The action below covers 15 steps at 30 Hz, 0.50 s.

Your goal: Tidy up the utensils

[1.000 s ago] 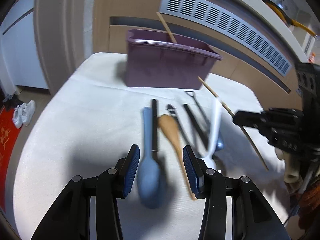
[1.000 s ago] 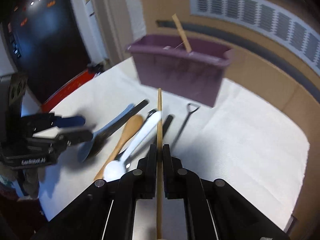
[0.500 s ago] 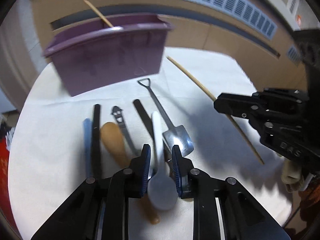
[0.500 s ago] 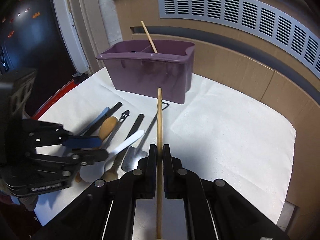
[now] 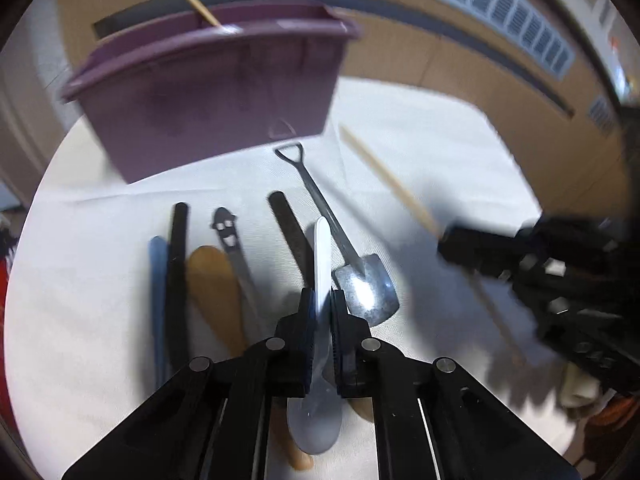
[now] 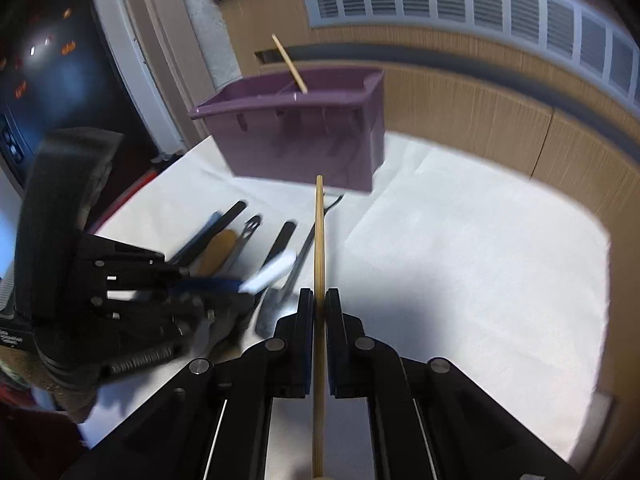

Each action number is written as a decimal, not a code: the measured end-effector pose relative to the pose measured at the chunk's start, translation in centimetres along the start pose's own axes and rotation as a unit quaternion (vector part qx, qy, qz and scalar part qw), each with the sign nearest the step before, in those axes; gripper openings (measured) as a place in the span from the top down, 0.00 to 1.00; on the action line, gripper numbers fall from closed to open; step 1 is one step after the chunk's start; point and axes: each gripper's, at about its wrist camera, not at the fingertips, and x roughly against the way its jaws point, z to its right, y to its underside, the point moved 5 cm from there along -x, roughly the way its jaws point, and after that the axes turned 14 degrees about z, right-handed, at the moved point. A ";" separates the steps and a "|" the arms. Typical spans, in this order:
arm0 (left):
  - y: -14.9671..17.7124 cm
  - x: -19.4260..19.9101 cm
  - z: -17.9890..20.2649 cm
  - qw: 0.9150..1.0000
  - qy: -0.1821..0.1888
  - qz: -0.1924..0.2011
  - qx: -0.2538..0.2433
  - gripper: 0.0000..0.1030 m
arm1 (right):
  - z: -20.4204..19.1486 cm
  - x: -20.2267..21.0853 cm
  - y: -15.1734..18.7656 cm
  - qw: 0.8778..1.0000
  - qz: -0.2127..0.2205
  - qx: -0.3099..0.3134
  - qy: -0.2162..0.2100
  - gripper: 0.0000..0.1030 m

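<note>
White spoon [image 5: 321, 248] pinched in left claw [image 5: 320, 300] | chopstick [image 6: 319, 232] pinched in right claw [image 6: 319, 300]

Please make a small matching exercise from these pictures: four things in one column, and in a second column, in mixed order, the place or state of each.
1. white spoon
2. bamboo chopstick
3. purple bin
4. shovel-shaped spoon

a. lies on the white cloth, ungripped
b. clamped in the right gripper
c. stands behind the utensils, a stick in it
d. clamped in the left gripper

Pairs: 1-d, 2-b, 3-c, 4-a
</note>
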 end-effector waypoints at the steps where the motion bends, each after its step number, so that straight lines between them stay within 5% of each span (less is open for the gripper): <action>1: 0.0 1.0 -0.3 1.000 0.006 0.012 0.013 0.93 | 0.1 -0.2 0.5 1.000 -0.014 -0.014 -0.009 0.95; 8: 0.2 4.7 -1.9 0.997 0.014 0.060 0.038 0.92 | 0.1 -1.6 2.5 0.997 -0.065 -0.029 -0.011 0.93; 15: 0.2 4.9 -2.9 0.996 0.015 0.066 0.051 0.92 | -0.8 -4.6 1.5 0.996 -0.082 0.007 0.018 0.91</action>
